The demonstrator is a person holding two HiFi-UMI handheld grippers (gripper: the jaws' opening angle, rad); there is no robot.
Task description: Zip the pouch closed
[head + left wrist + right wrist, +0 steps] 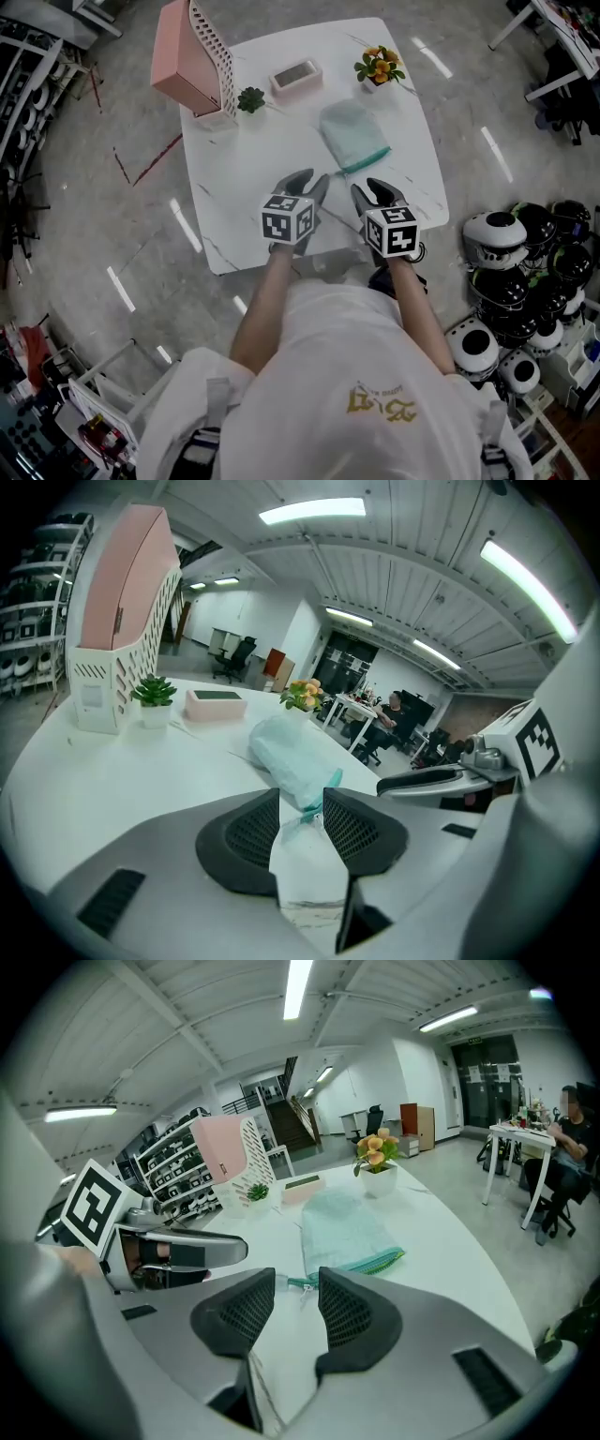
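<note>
A pale mint-green pouch [352, 132] lies flat on the white table [253, 150], its teal zipper edge [364, 161] facing me. In the left gripper view the pouch [281, 747] sits just beyond the jaws, zipper tab in line with the gap. My left gripper [316, 187] hovers open just short of the zipper's left end, nothing between its fingers. My right gripper [367, 195] is open too, a little nearer than the zipper. In the right gripper view the pouch [342, 1227] and its zipper pull [302, 1283] lie past the jaws [286, 1312].
At the table's back stand a pink and white file holder [195, 58], a small green plant [250, 98], a pink box [296, 77] and a pot of orange flowers [379, 67]. White helmets [495, 239] are piled on the floor at right.
</note>
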